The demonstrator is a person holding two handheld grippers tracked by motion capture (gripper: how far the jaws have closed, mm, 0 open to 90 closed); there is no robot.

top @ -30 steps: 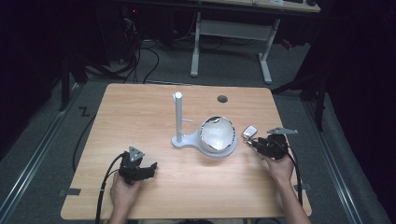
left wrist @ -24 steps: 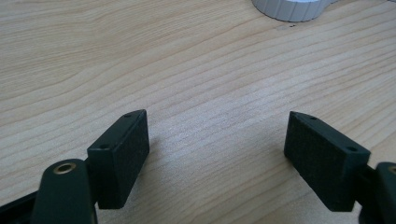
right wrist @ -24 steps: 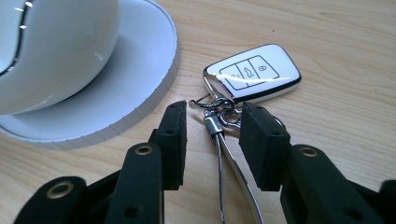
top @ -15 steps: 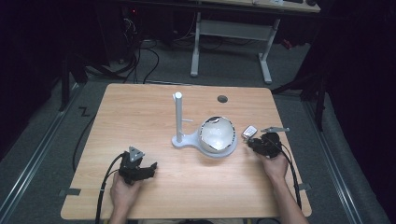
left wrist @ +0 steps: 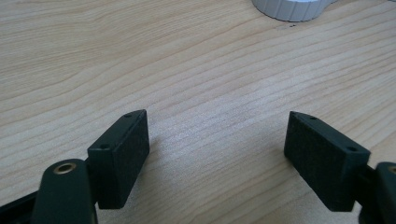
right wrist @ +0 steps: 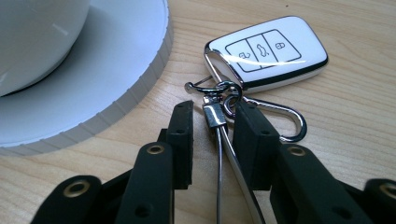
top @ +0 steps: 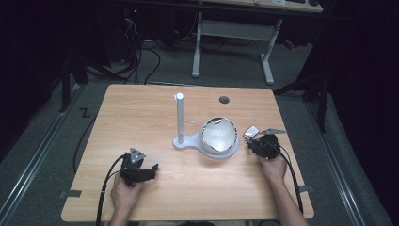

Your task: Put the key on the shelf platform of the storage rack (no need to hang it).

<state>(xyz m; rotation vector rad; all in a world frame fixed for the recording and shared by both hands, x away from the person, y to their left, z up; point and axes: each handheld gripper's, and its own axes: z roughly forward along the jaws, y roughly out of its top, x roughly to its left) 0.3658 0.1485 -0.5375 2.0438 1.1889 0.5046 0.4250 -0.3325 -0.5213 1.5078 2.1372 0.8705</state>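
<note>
The left tongs (left wrist: 217,156) rest wide and empty on the bench (top: 155,108); the right tongs (right wrist: 212,140), jaws just closing, narrowly straddle the key ring strap (right wrist: 219,140), not yet pinched; beyond, the white car key (right wrist: 266,51) lies beside the white stand base (right wrist: 107,79).

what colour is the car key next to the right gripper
The car key is glossy white with a silver metal rim and dark button outlines, clearest in the right gripper view.

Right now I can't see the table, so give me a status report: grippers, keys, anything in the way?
Left gripper open, on bare table. Right gripper closing around key ring strap, not clamped. Car key flat on table. White stand base close beside.
</note>
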